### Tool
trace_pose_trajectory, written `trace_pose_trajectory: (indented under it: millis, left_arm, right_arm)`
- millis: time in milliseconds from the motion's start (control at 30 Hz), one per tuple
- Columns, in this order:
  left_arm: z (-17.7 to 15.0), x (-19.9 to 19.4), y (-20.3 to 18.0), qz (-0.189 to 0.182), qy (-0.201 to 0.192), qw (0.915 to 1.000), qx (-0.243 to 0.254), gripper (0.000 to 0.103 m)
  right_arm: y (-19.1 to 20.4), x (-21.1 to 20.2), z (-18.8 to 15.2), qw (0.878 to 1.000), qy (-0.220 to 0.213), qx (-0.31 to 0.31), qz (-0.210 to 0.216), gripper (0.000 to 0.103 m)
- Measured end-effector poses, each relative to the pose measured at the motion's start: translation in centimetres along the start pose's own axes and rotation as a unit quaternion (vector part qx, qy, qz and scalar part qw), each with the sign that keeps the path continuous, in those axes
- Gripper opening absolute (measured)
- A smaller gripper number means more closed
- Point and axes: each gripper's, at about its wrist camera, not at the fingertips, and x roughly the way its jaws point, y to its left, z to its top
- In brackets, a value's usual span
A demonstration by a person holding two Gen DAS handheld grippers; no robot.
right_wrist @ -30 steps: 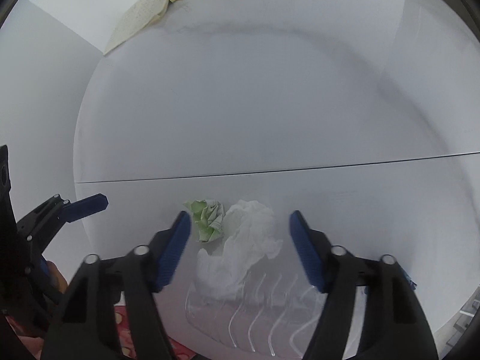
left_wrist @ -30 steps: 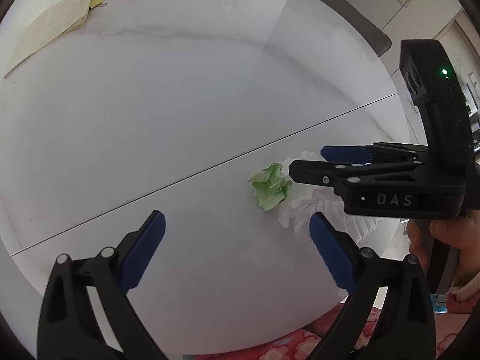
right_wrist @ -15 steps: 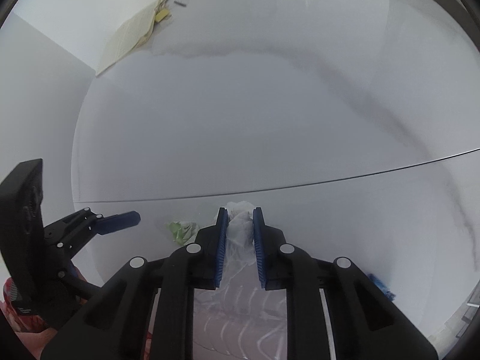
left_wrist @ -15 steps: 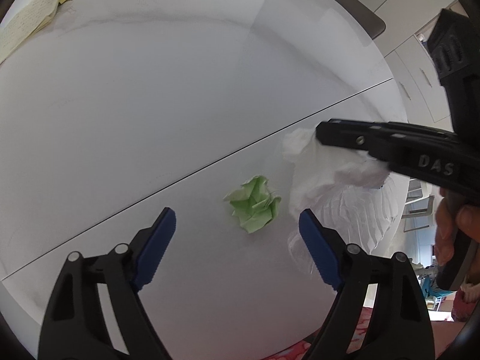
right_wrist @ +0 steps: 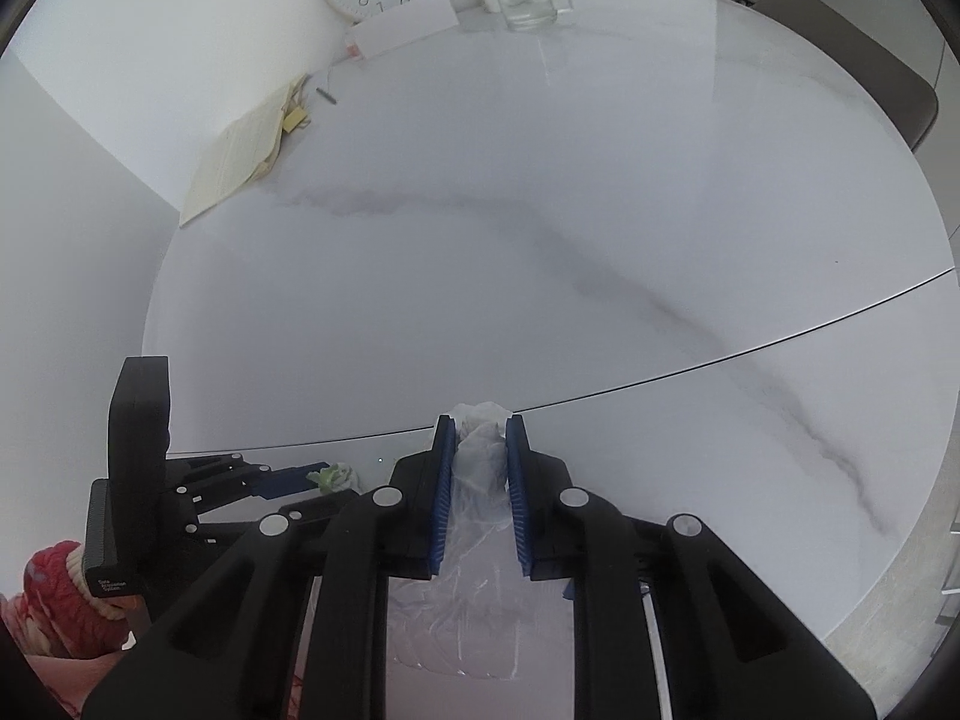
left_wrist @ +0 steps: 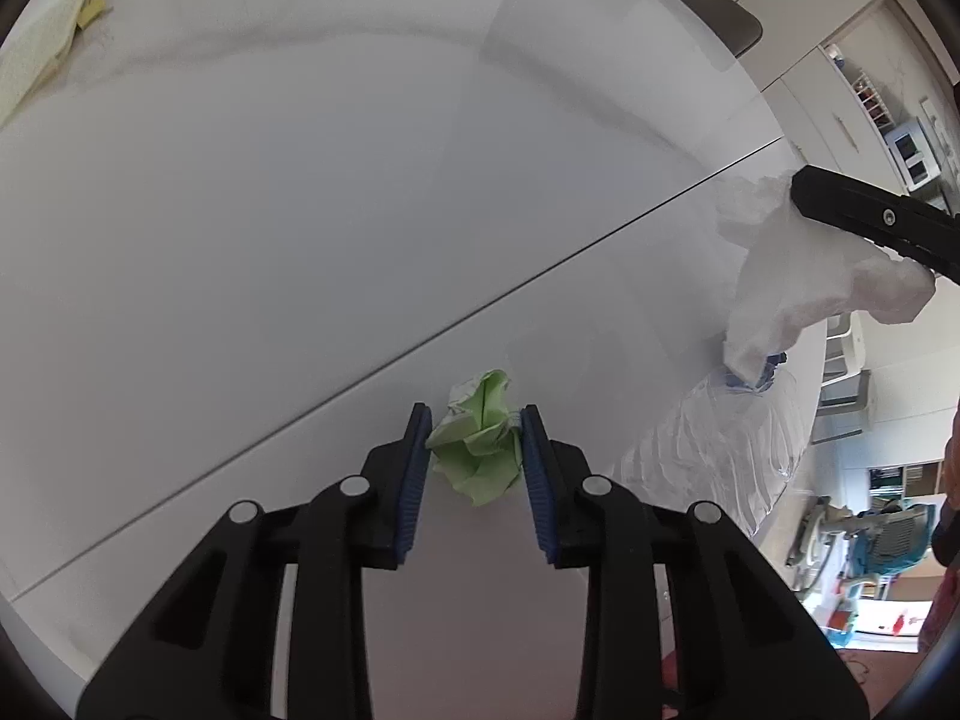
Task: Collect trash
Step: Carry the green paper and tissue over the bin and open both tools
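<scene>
Left wrist: left gripper [left_wrist: 474, 456] clamped on green paper wad [left_wrist: 480, 459] near table [left_wrist: 300, 210] front edge; clear bottle [left_wrist: 720, 450] lying at right edge.
Right wrist: right gripper [right_wrist: 478, 480] pinching white tissue [right_wrist: 478, 456], lifted. Step: pickup. Next: lift wad, carry both to bin, not visible.

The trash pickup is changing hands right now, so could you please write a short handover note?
Left gripper: shut on the green paper wad, at the table surface.
Right gripper: shut on the white tissue, which hangs lifted above the table.
The clear plastic bottle lies on its side near the table's edge, ungripped.
Done: both paper pieces gripped.
Left: carry them to a bin, none in view, then fetch the bottle.
</scene>
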Motion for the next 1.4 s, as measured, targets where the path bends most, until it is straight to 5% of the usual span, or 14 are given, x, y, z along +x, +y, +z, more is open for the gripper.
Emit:
trace_pose_trajectory:
  millis: [267,533,867,1067,1233,1400]
  left_arm:
    - [0.7,-4.8,-1.5,0.011,-0.034,0.9993,0.006,0.029]
    - [1.3,-9.2,-11.9,-0.038,-0.065,0.9924,0.098,0.029]
    - [-1.1,-5.1,-27.1,-0.119,-0.010,0.9671,0.224,0.029]
    - [-3.1,-3.6,-29.9,-0.114,0.015,0.9619,0.248,0.029]
    - [-4.2,-3.2,-30.7,-0.107,0.026,0.9615,0.252,0.030]
    - [-4.7,-2.3,-31.7,-0.102,0.036,0.9613,0.253,0.030]
  right_arm:
    - [-1.6,-4.6,-1.6,0.999,-0.043,0.005,-0.011,0.018]
    - [-6.8,-12.2,-8.7,0.993,-0.089,0.060,-0.056,0.018]
    - [-14.6,-15.3,-21.1,0.976,-0.075,0.171,-0.114,0.018]
    - [-17.3,-12.7,-24.1,0.973,-0.049,0.186,-0.124,0.022]
    - [-19.1,-12.2,-25.9,0.970,-0.034,0.191,-0.145,0.078]
    - [-20.1,-13.9,-26.4,0.962,-0.052,0.207,-0.169,0.099]
